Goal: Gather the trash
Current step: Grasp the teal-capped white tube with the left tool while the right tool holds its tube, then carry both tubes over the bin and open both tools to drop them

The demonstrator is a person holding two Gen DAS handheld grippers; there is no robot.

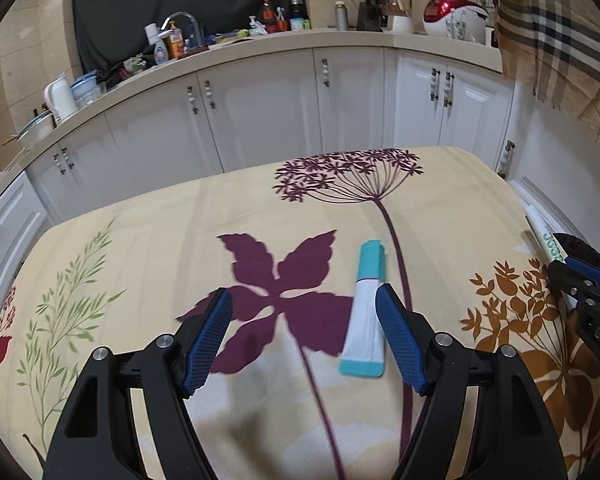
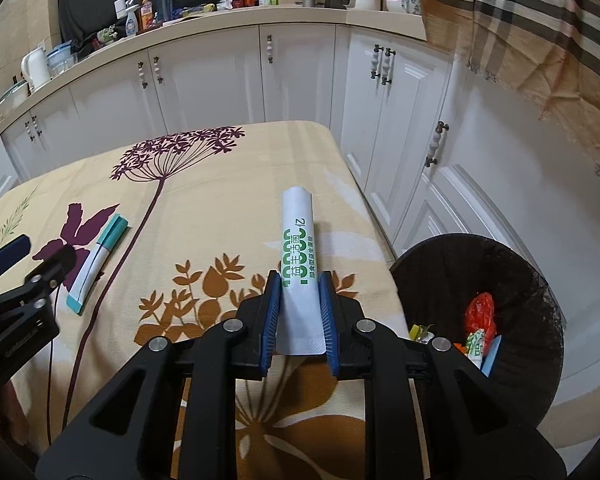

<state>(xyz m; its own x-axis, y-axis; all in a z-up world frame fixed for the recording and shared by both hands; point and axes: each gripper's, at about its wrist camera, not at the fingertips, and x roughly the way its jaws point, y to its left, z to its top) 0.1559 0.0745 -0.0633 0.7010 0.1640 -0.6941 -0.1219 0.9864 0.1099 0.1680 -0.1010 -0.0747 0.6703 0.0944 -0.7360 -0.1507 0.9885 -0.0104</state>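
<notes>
Right wrist view: white sachet with green Chinese lettering and "Z" was clamped between the right gripper pads, pointing to 12 o'clock over the tablecloth; bin at 3 o'clock. Left gripper was angled downward, jaws apart, teal-and-white sachet lying just inside its right finger.

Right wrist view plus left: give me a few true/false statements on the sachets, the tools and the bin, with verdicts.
1. The right tool is clamped on the white sachet with green print. True.
2. The left tool is shut on the teal-and-white sachet. False: it is open, and the sachet lies on the tablecloth.
3. The black bin is empty. False: it holds wrappers.
4. The bin stands beside the table, on the right. True.
</notes>
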